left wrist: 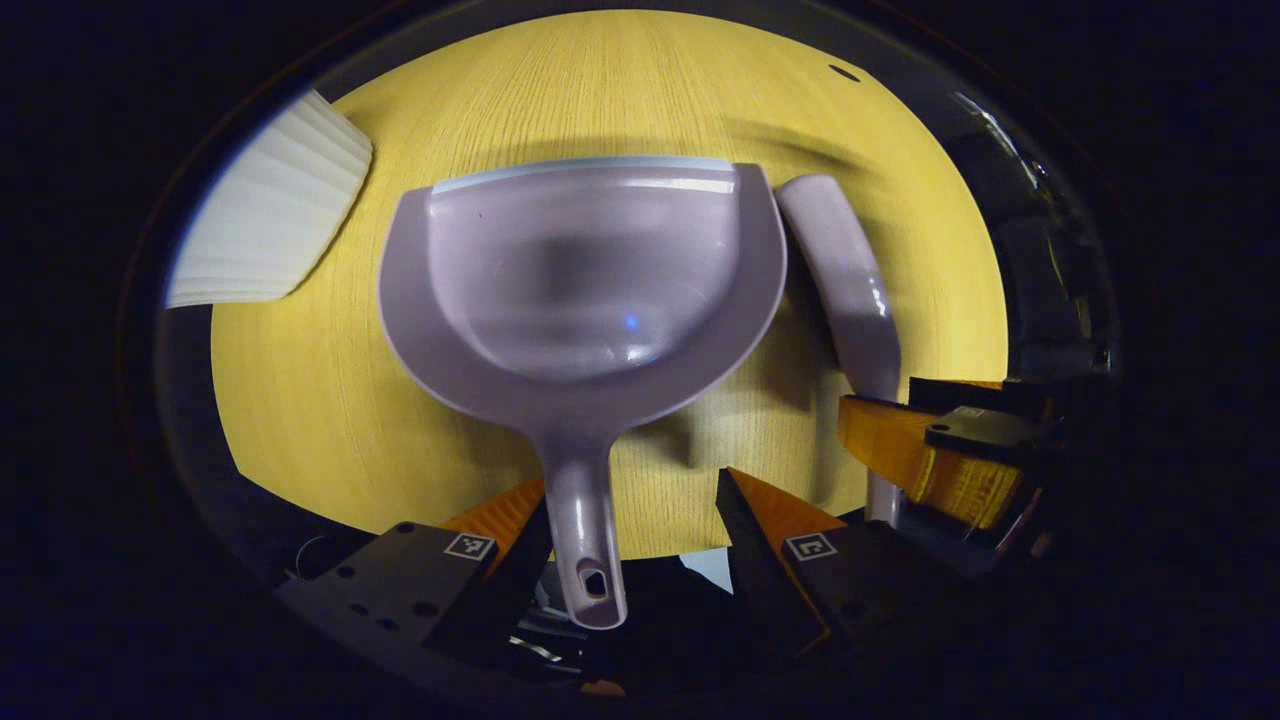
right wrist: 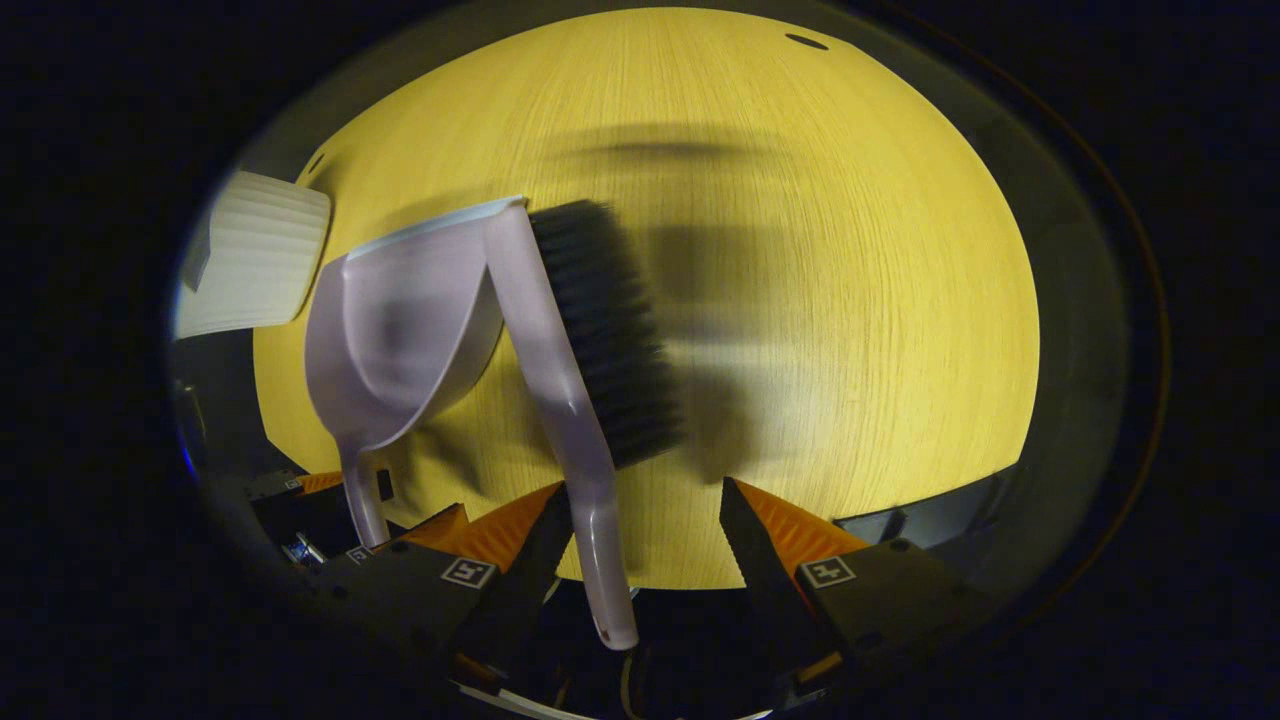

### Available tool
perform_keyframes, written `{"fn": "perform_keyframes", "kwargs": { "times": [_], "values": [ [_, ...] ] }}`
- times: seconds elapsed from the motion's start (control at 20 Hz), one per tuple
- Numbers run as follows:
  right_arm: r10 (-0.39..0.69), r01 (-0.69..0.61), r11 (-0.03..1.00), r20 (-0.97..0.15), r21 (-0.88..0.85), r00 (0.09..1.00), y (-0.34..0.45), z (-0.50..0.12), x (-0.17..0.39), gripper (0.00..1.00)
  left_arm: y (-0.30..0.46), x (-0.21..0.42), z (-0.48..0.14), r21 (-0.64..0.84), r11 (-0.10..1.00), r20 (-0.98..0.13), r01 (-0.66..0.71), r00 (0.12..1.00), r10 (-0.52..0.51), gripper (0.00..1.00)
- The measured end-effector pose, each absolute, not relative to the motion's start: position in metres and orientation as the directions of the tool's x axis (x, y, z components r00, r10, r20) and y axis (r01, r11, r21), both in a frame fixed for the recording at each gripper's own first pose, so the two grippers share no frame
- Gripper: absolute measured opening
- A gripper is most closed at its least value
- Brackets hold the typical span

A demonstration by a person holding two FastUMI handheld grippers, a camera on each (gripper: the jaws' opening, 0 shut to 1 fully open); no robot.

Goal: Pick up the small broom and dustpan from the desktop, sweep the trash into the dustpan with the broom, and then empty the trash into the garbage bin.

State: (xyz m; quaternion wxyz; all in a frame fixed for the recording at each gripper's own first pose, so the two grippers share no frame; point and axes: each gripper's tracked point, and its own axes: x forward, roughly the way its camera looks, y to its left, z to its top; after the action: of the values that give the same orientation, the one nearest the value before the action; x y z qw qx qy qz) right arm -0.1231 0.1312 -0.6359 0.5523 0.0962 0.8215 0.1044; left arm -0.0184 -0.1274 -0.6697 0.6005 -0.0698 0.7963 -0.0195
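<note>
Both handles lying in open jaws, neither yet clamped

On the yellow tabletop [left wrist: 300, 400], the dustpan [left wrist: 585, 270] is sitting at frame centre of the left gripper view, its handle running straight down between the left gripper [left wrist: 632, 545], whose jaws are standing open; in the right gripper view the broom [right wrist: 590, 340] is slanting from upper centre down into the right gripper [right wrist: 645, 545], likewise standing open around its handle

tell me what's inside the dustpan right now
Nothing that I can see: the dustpan bowl looks bare and glossy in the left gripper view, with no trash in it. In the right gripper view the broom covers its right edge.
</note>
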Motion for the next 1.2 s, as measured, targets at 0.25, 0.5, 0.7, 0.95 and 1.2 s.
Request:
{"fn": "perform_keyframes", "kwargs": {
  "times": [0.25,0.5,0.7,0.95,1.2],
  "values": [
    [0.265,0.017,0.961,-0.908,0.275,-0.324,0.130,-0.633,-0.121,0.94,-0.125,-0.018,-0.653,-0.130,0.989,-0.966,-0.076,-0.214,-0.144,0.88],
    [0.290,0.002,0.956,-0.938,0.295,-0.190,0.123,-0.596,-0.093,0.94,-0.119,-0.013,-0.623,-0.160,0.985,-0.980,-0.059,-0.110,-0.166,0.88],
    [0.349,0.014,0.937,-0.936,0.349,-0.045,0.123,-0.546,-0.077,0.93,-0.120,-0.012,-0.584,-0.215,0.975,-0.976,-0.047,-0.001,-0.216,0.88],
    [0.373,0.018,0.926,-0.920,0.378,0.122,0.112,-0.490,-0.054,0.93,-0.115,-0.002,-0.531,-0.259,0.966,-0.950,-0.016,0.185,-0.251,0.87],
    [0.313,-0.030,0.943,-0.856,0.331,0.411,0.098,-0.420,-0.020,0.93,-0.105,0.010,-0.472,-0.236,0.971,-0.881,0.032,0.414,-0.228,0.82]
  ]
}}
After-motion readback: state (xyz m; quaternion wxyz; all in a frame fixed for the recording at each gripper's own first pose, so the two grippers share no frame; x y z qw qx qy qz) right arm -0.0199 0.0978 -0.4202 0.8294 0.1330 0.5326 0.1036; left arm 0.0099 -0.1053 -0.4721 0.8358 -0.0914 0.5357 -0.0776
